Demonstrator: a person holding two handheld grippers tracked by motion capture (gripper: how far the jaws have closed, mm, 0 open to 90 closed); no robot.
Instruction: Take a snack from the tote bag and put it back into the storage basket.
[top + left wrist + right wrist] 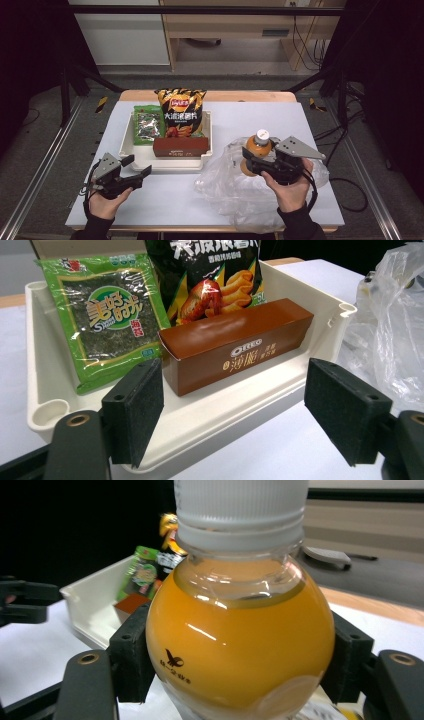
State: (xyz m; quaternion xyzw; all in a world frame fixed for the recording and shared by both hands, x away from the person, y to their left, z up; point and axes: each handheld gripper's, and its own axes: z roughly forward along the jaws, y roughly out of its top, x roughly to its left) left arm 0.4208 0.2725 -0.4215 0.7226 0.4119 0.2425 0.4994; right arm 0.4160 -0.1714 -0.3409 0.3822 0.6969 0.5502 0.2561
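Note:
My right gripper [257, 156] is shut on an orange juice bottle [256, 150] with a white cap, held upright above a crumpled clear plastic bag [235, 187] at the table's right. In the right gripper view both pads press the round bottle [240, 645] from either side. A cream tray [207, 131] in the middle holds a green seaweed packet [147, 125], a chips bag [180, 112] and a brown Oreo box [180, 146]. My left gripper [137, 167] stands open at the front left, just short of the tray's [40, 415] front wall, pointing at the Oreo box [235, 347].
The white tabletop [165, 200] ends close to my forearms. The plastic bag [390, 325] lies right of the tray. Metal rails run along both sides of the table, and cables lie on the floor at the right.

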